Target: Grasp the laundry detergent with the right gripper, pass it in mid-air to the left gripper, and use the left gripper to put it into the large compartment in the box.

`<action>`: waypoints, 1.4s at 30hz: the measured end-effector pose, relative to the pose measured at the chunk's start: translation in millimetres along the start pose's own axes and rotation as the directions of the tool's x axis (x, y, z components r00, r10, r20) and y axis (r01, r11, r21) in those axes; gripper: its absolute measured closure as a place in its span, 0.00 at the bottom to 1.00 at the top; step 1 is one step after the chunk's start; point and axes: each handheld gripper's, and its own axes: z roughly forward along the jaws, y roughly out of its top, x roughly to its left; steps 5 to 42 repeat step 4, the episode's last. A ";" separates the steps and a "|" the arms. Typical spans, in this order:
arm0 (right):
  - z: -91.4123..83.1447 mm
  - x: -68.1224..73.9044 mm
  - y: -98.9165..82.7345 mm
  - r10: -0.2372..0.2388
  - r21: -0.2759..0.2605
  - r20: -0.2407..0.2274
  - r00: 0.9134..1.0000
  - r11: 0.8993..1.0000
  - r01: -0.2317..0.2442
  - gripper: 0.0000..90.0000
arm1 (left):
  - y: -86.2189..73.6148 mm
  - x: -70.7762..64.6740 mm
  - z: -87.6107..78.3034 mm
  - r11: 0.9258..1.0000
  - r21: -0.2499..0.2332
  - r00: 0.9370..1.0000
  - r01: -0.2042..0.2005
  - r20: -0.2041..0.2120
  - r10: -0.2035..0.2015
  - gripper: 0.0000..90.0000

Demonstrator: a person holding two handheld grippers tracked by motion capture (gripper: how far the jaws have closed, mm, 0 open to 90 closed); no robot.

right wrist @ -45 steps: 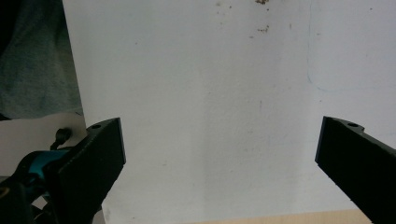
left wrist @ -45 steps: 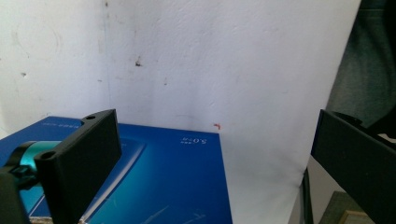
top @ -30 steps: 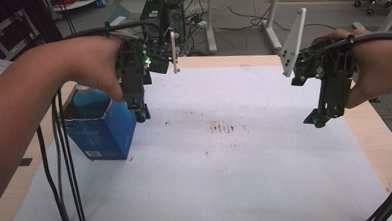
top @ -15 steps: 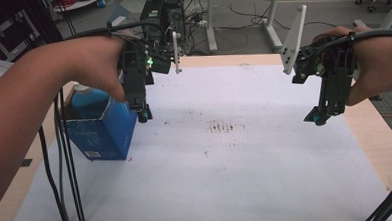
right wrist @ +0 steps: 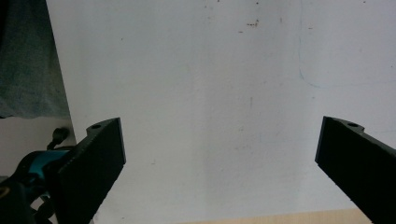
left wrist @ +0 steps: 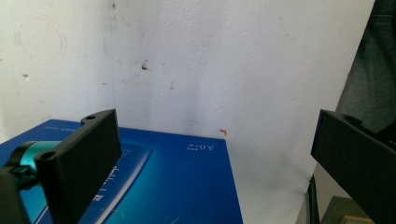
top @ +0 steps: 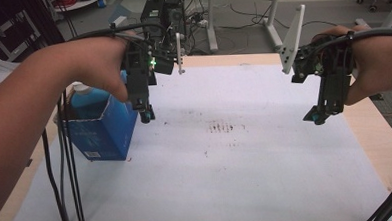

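Blue carton (top: 102, 129) sits just beside left gripper (top: 145, 114), both grippers' fingers (right wrist: 98, 158) spread apart

Left tongs (top: 145, 114) at 9 o'clock, pointing down, jaws spread wide, nothing between. Right tongs (top: 318, 116) at 3 o'clock, tilted down, likewise gaping. Forearms extended.

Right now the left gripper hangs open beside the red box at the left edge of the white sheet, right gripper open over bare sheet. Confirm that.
One thing is off: the box is blue, not red, as the high view shows. The rest holds: the left gripper hangs open beside it at the left edge of the white sheet, and the right gripper is open over bare sheet.
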 end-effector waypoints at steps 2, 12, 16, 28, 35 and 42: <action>-0.5 1.0 0.3 0.003 0.001 0.004 1.000 1.000 -0.003 0.01 | 0.2 -0.4 0.1 1.000 0.000 1.000 -0.003 -0.001 0.003 0.02; -0.6 1.5 0.4 0.002 0.005 0.008 1.000 1.000 -0.003 0.01 | 0.7 -1.9 -0.2 1.000 -0.001 1.000 -0.003 -0.003 0.003 0.02; -0.6 1.5 0.4 0.002 0.005 0.008 1.000 1.000 -0.003 0.01 | 0.7 -1.9 -0.2 1.000 -0.001 1.000 -0.003 -0.003 0.003 0.02; -0.6 1.5 0.4 0.002 0.005 0.008 1.000 1.000 -0.003 0.01 | 0.7 -1.9 -0.2 1.000 -0.001 1.000 -0.003 -0.003 0.003 0.02; -0.6 1.5 0.4 0.002 0.005 0.008 1.000 1.000 -0.003 0.01 | 0.7 -1.9 -0.2 1.000 -0.001 1.000 -0.003 -0.003 0.003 0.02; -0.6 1.5 0.4 0.002 0.005 0.008 1.000 1.000 -0.003 0.01 | 0.7 -1.9 -0.2 1.000 -0.001 1.000 -0.003 -0.003 0.003 0.02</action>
